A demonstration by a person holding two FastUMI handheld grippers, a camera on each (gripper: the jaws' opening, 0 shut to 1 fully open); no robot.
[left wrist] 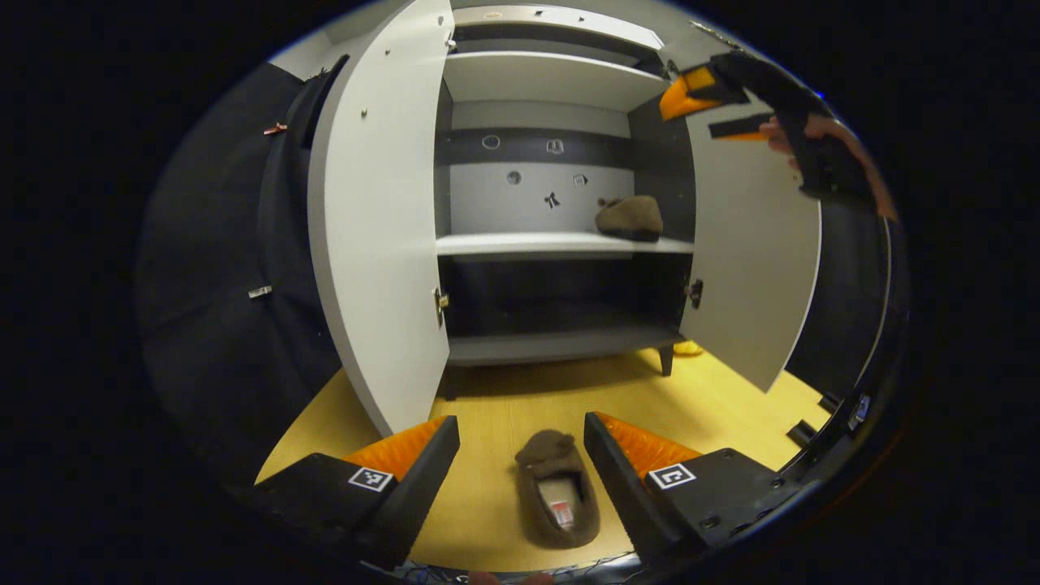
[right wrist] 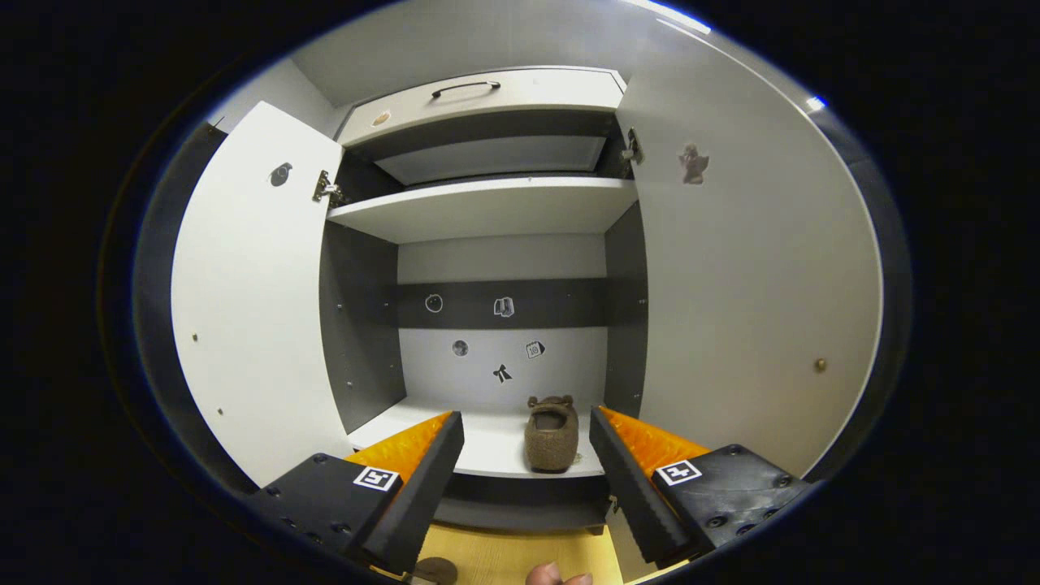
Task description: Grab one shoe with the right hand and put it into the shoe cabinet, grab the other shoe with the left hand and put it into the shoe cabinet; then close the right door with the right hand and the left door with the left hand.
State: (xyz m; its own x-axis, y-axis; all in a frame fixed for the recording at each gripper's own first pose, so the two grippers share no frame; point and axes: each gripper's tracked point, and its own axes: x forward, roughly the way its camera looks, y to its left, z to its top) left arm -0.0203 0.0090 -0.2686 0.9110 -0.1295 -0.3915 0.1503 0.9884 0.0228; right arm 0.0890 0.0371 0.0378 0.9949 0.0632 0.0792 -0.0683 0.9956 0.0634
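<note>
A brown slipper (left wrist: 557,497) lies on the wooden floor, toe toward the cabinet, between the spread fingers of my left gripper (left wrist: 522,431), which is open and apart from it. The second brown slipper (left wrist: 630,217) (right wrist: 552,434) rests on the right side of the middle shelf (left wrist: 536,243) of the white shoe cabinet. My right gripper (right wrist: 526,426) is open in front of that shelf, with nothing held; it also appears high at the right as the right gripper (left wrist: 715,101) in a hand. Both doors, the left door (left wrist: 378,219) and the right door (left wrist: 751,252), stand open.
Above the shelves sits a drawer with a dark handle (right wrist: 465,86). A lower shelf (left wrist: 561,345) is bare. Black cloth (left wrist: 219,268) hangs left of the cabinet. Small dark fixtures (left wrist: 804,431) stand at the floor's right edge.
</note>
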